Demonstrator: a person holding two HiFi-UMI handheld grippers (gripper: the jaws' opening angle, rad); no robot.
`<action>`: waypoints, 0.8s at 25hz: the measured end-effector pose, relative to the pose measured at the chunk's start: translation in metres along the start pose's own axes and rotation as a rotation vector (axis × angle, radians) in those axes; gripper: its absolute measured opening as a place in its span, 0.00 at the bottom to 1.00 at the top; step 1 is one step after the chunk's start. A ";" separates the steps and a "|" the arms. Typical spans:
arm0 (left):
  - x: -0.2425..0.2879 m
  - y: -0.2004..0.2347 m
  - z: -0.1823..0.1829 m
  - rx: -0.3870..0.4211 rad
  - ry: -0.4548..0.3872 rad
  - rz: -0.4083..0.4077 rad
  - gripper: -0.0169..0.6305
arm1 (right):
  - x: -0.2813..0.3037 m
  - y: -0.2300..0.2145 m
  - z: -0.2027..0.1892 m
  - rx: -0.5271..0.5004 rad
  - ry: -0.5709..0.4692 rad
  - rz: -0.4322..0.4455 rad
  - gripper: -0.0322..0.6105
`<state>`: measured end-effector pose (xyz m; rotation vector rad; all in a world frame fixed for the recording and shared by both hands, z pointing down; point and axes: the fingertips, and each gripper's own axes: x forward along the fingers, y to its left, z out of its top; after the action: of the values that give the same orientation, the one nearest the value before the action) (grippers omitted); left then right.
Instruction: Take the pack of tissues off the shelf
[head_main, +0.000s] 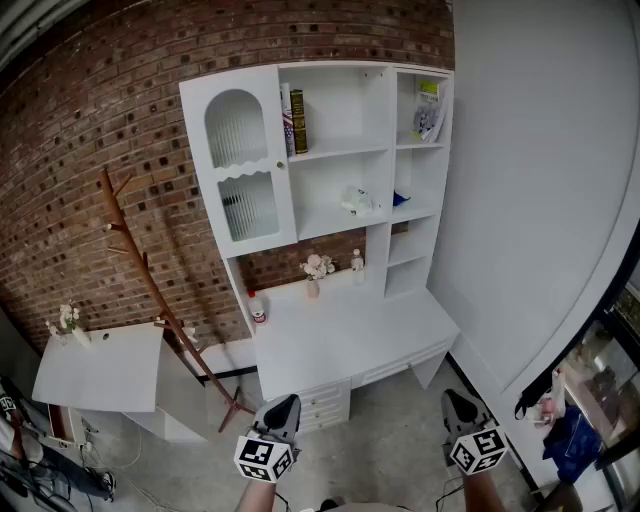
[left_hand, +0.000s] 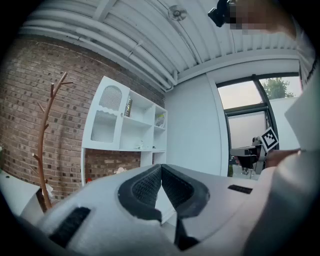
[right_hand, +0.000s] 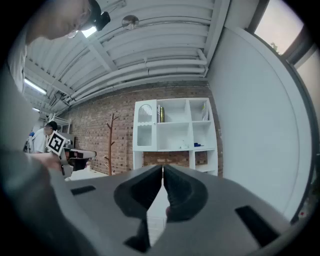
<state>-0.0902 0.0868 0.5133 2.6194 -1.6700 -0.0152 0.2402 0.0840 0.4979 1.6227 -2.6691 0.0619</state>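
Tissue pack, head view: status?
Left gripper, right gripper: shut, empty, low before the white desk. Whitish tissue pack untouched on white shelf unit, middle shelf. Nothing blocking it.

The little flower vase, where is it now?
Head view, centre: the vase stands at the back of the white desk, below the shelves, a small white bottle just right of it.
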 end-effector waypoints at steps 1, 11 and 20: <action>0.000 0.001 0.000 0.000 0.000 0.001 0.06 | 0.001 0.001 0.001 0.000 0.000 0.001 0.10; -0.004 0.008 0.000 -0.006 -0.002 0.004 0.06 | 0.005 0.010 0.002 -0.004 0.001 0.006 0.10; -0.005 0.011 -0.001 -0.013 -0.004 -0.008 0.06 | 0.007 0.015 0.005 -0.007 -0.002 -0.003 0.10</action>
<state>-0.1023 0.0866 0.5149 2.6183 -1.6557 -0.0314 0.2239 0.0846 0.4925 1.6257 -2.6656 0.0511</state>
